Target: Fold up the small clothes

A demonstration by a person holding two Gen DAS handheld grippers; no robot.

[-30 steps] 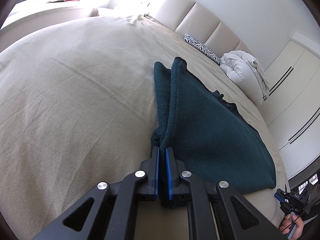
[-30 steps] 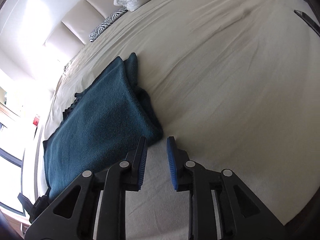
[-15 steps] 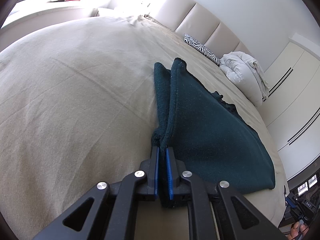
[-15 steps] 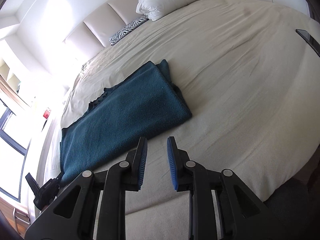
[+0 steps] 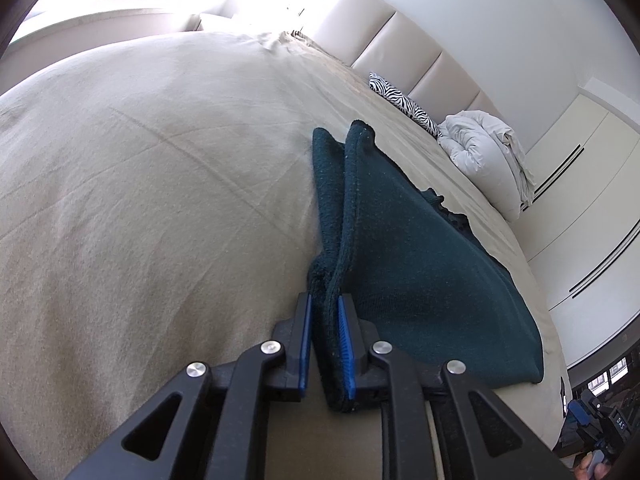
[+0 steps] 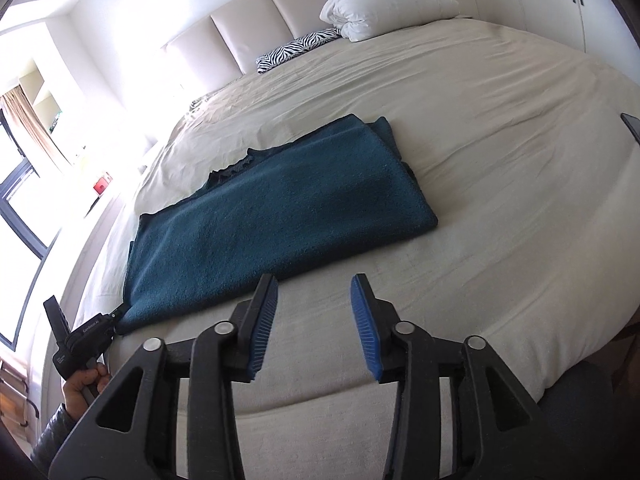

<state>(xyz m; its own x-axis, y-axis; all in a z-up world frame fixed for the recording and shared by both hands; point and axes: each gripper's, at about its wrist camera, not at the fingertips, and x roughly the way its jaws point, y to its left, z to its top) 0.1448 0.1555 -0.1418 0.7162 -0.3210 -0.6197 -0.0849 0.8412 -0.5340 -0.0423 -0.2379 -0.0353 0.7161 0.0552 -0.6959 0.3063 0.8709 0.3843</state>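
A dark teal knit garment (image 6: 280,208) lies folded in a long band on the beige bed. In the left wrist view my left gripper (image 5: 325,304) is shut on the near corner of the garment (image 5: 420,264), with two layers of its edge between the blue pads. The same gripper shows in the right wrist view (image 6: 116,320) at the garment's lower left corner. My right gripper (image 6: 314,292) is open and empty, held above the bed near its front edge, just off the garment's near side.
The beige bed sheet (image 6: 500,168) spreads wide to the right. A zebra-print pillow (image 6: 300,46) and a folded white duvet (image 6: 384,4) lie by the padded headboard. White wardrobe doors (image 5: 592,200) stand beyond the bed. A dark flat object (image 6: 632,124) lies at the bed's right edge.
My right gripper has pulled back and up from the garment's end and opened wider; more of the bed shows now. My left gripper stays clamped on the corner, its pads slightly wider.
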